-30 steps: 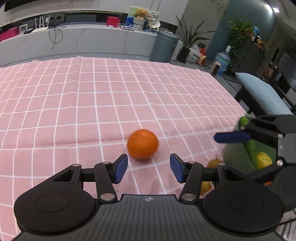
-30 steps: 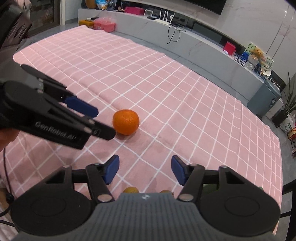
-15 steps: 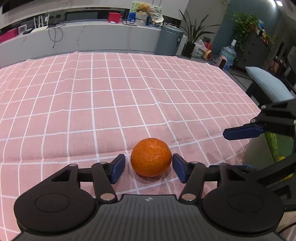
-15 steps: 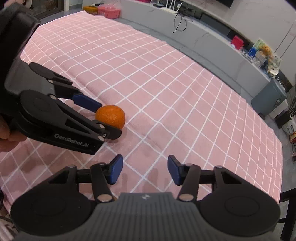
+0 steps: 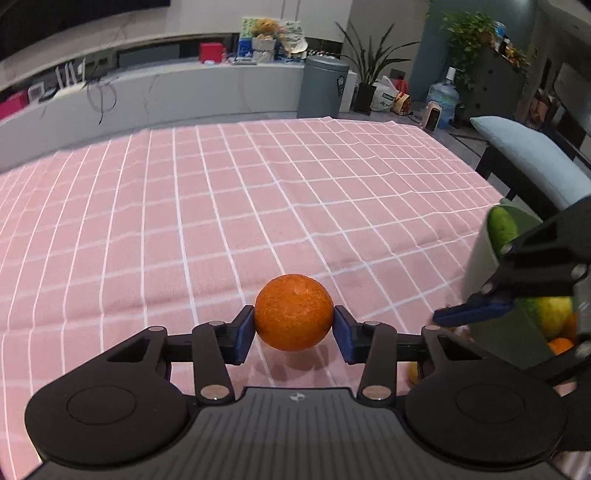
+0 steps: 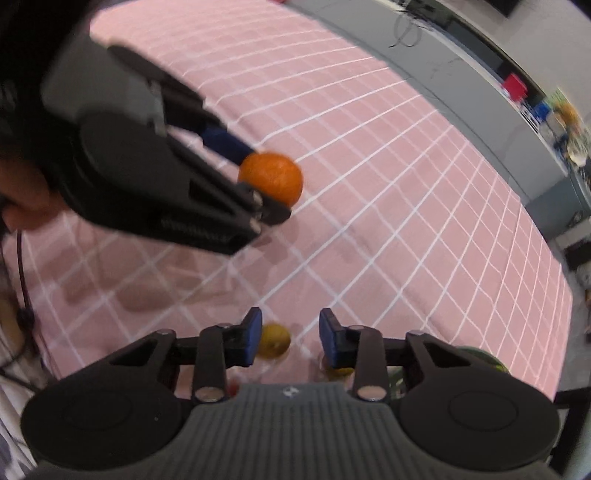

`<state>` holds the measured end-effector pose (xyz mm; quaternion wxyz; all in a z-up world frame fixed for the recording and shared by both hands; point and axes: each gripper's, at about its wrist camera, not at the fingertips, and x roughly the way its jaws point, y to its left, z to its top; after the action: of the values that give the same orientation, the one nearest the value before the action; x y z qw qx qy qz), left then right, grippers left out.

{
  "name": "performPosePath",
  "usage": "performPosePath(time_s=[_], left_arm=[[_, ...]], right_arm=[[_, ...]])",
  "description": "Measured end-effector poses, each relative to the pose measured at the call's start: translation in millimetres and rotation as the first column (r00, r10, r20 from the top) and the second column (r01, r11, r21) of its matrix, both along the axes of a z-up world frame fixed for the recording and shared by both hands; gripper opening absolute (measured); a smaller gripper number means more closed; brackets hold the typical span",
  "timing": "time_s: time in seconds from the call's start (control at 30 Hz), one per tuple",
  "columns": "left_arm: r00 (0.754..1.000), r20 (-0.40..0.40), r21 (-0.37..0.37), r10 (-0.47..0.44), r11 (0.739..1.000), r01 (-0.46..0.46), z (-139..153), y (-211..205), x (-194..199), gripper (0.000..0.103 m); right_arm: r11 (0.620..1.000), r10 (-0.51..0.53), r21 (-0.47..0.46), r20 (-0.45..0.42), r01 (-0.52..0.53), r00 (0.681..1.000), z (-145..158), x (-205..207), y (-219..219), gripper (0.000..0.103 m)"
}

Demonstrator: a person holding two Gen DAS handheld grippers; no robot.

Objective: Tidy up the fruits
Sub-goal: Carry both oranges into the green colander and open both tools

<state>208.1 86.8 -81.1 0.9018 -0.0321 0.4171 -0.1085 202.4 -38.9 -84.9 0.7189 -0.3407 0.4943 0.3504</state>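
Between the left claw (image 5: 294, 328) pads sits the orange (image 5: 293, 312), clamped for moving; right claw (image 6: 290, 335) gapes narrowly, seemingly empty.

A pink checked cloth (image 5: 258, 192) with white grid lines covers the counter. Behind it runs a long grey ledge (image 5: 177, 92) carrying a red box (image 5: 211, 51), cables and a small teddy bear (image 5: 265, 28). A grey bin (image 5: 322, 86) stands beside a potted plant (image 5: 365, 74). Further right, a water bottle (image 5: 444, 98), a dark cabinet (image 5: 498, 85) topped with greenery, and a pale blue cushioned chair (image 5: 532, 158). Lighting is dim.
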Motion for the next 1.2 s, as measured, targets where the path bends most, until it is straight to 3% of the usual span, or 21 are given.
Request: performPosePath(time_s=[0.2,0.67,0.93,1.2], left_arm=[[0.996,-0.072,-0.123,0.05,0.991,-0.058,-0.7,16.4,-16.6,0.051],[0.998,-0.01,-0.17,0.055,0.984,-0.056,20.3,13.5,-25.2,0.051],[0.999,0.032,-0.201,0.025,0.979,-0.018,33.4,-0.4,-32.6,0.051],[0.995,0.09,-0.211,-0.054,0.975,0.072,53.8,-35.5,-36.8,0.051]], right_arm=[[0.996,0.061,-0.057,-0.012,-0.062,0.998,-7.1,-9.5,4.4,0.026],[0.993,0.031,-0.111,-0.009,-0.032,0.999,-18.7,-7.7,17.4,0.02],[1.0,0.002,-0.019,0.064,-0.001,0.998,23.9,-24.8,2.8,0.02],[0.991,-0.113,0.085,0.139,0.102,0.984,73.6,-38.9,-42.7,0.02]])
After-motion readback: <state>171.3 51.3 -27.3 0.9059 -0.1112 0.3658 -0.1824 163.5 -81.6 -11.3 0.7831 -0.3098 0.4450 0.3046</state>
